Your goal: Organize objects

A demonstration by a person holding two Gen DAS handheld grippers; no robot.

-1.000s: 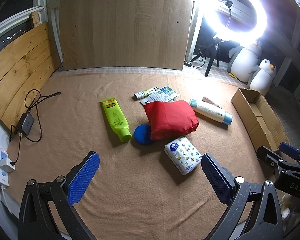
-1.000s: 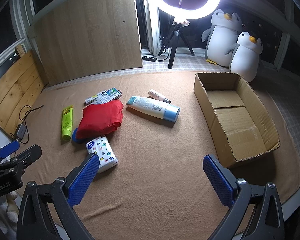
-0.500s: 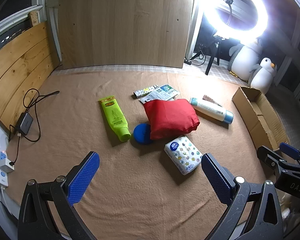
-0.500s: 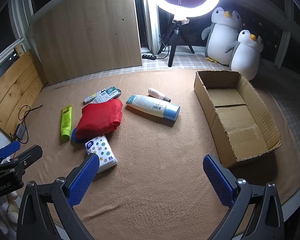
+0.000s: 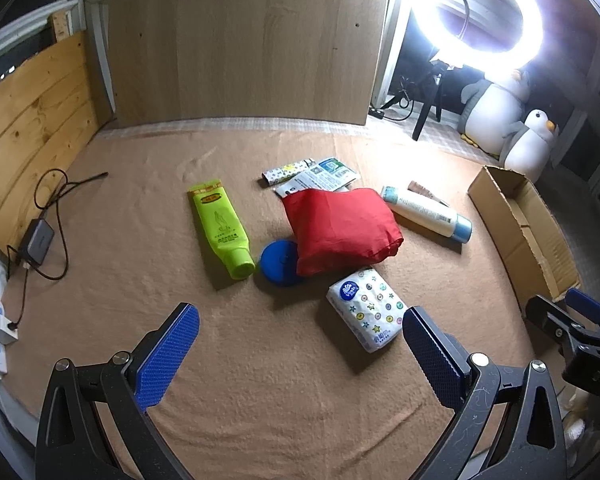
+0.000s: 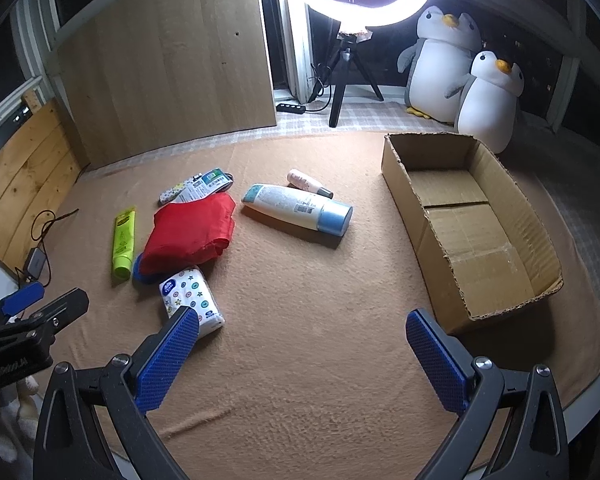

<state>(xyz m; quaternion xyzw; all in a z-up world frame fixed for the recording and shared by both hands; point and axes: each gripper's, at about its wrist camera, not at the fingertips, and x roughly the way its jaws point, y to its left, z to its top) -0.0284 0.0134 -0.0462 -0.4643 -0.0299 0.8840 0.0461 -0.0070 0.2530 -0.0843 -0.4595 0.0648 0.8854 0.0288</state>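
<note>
Stock on the tan blanket [image 6: 300, 360], as you face it:

- Left gripper [image 5: 300, 344]: jaws spread wide, nothing between them, held above the blanket.
- Right gripper [image 6: 302, 344]: jaws likewise spread, empty.
- Tissue pack [image 5: 366, 310]: lies nearest you, ahead and slightly right of your left gripper, ahead and left of your right one. Its long axis runs diagonally, near end towards your right.
- Red pouch [image 5: 340, 228]: just beyond the pack, overlapping a blue disc [image 5: 278, 260].
- Green tube [image 5: 222, 228]: left of the disc, cap towards you.
- White bottle [image 6: 300, 208]: lying on its side, blue cap pointing towards the box; a small pink bottle [image 6: 306, 182] just behind it.
- Leaflets [image 5: 320, 174]: behind the pouch.
- Cardboard box [image 6: 420, 224]: open, empty, on your right.

Judgement: nothing is boxed yet; your left gripper seems nearer the pack, your right nearer the box.
</note>
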